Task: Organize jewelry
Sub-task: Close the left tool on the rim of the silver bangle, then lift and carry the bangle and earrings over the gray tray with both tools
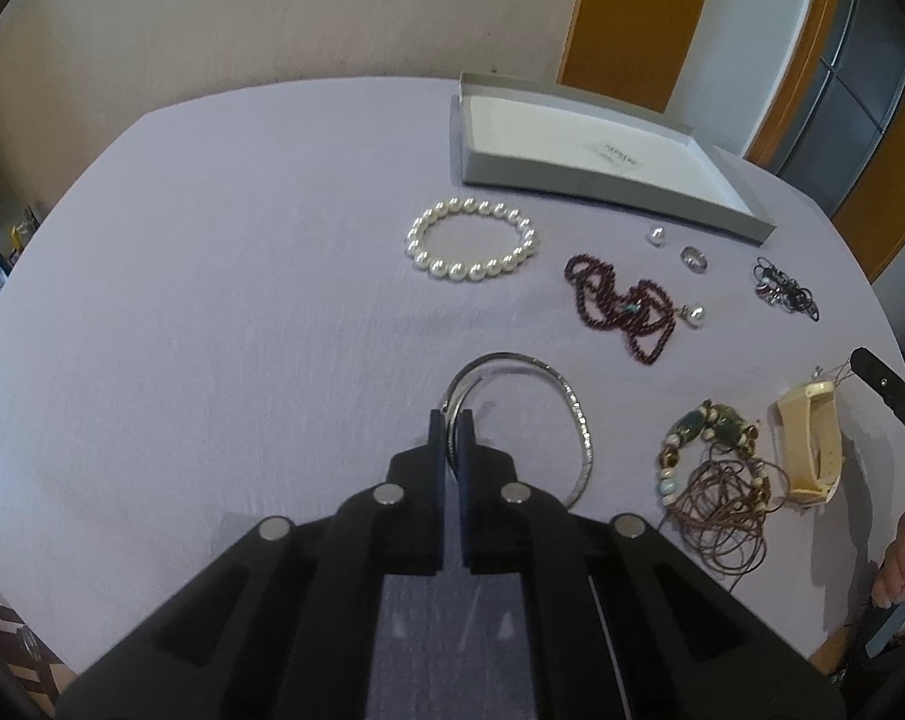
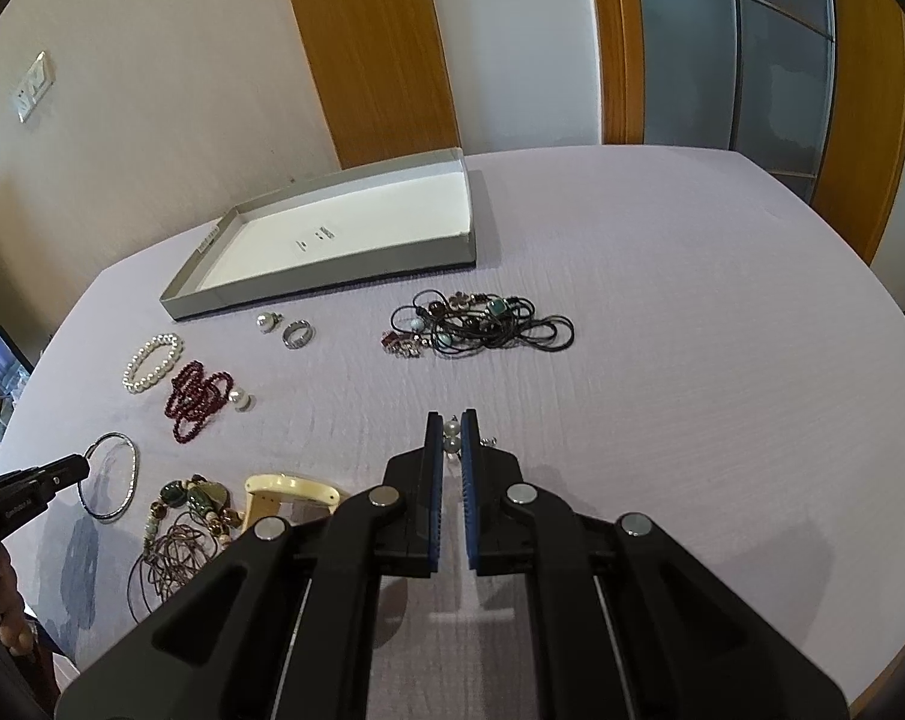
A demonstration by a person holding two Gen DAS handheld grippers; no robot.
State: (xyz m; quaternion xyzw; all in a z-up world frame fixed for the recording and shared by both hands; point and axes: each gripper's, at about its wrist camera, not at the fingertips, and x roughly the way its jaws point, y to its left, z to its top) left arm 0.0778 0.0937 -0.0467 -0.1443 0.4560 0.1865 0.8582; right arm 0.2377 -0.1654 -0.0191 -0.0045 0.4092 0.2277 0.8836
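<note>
My left gripper [image 1: 454, 420] is shut on the near-left rim of a thin silver hoop [image 1: 572, 408], which lies on the lilac tablecloth. The right wrist view shows the same hoop [image 2: 133, 468] at the left, with the left gripper [image 2: 83, 468] on it. My right gripper [image 2: 450, 420] is shut on a small pearl earring [image 2: 450, 429] at its tips, low over the cloth. An open grey box [image 1: 572, 180] with a white inside stands at the back, also visible as the grey box [image 2: 332, 285] in the right wrist view.
On the cloth lie a pearl bracelet [image 1: 452, 271], dark red beads [image 1: 608, 300], a silver ring [image 1: 694, 258], loose pearl earrings [image 1: 655, 235], a black cord tangle [image 2: 482, 324], a green-stone cord necklace [image 1: 710, 432] and a cream strap [image 1: 806, 438]. A person's hand [image 1: 899, 570] shows at the right edge.
</note>
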